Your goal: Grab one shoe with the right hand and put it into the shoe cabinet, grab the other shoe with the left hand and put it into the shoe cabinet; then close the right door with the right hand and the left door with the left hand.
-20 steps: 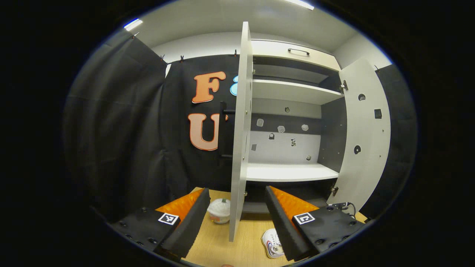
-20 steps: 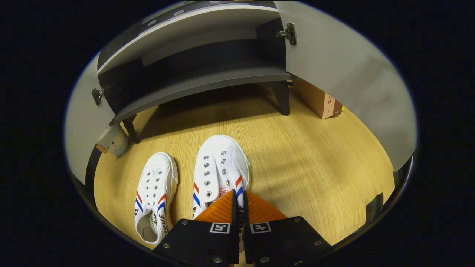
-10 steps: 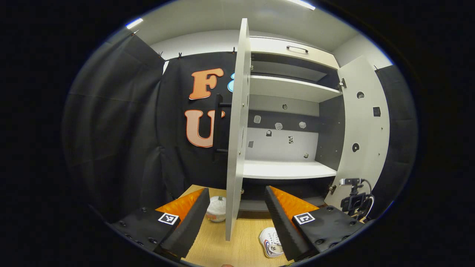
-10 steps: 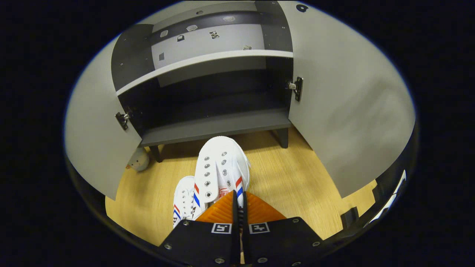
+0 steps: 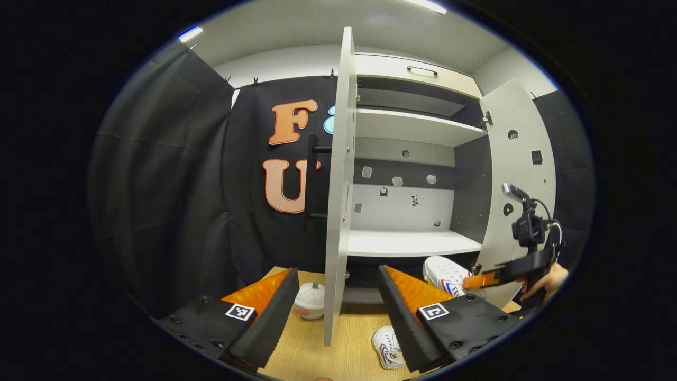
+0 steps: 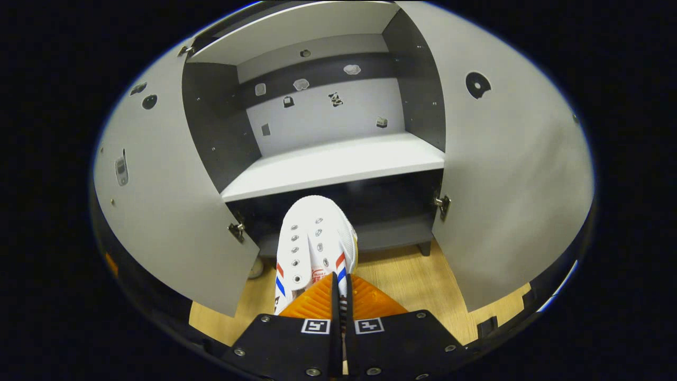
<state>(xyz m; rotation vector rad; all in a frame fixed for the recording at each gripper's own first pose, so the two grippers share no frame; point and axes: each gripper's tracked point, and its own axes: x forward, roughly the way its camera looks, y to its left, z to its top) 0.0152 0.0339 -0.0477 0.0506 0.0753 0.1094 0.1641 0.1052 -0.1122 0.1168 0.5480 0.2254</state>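
My right gripper (image 6: pixel 339 286) is shut on the heel side of a white shoe (image 6: pixel 313 241) with red and blue stripes, held in the air with its toe toward the shoe cabinet (image 6: pixel 338 159). In the left gripper view the same shoe (image 5: pixel 447 274) hangs at the cabinet's lower right, with the right gripper (image 5: pixel 478 280) and a hand (image 5: pixel 545 283) behind it. The other white shoe (image 5: pixel 386 346) lies on the wooden floor. My left gripper (image 5: pixel 334 299) is open, with the left door's edge (image 5: pixel 338 185) standing between its fingers farther off. Both doors stand open.
The right door (image 6: pixel 508 159) and left door (image 6: pixel 158 211) flank the white shelf (image 6: pixel 338 164), with a dark lower shelf (image 6: pixel 391 235) below. A small white round container (image 5: pixel 311 299) sits on the floor (image 5: pixel 338 349) by the left door. Black cloth covers the wall to the left.
My right gripper has lifted the shoe off the floor and carried it up toward the cabinet's lower opening. The left gripper has hardly moved.
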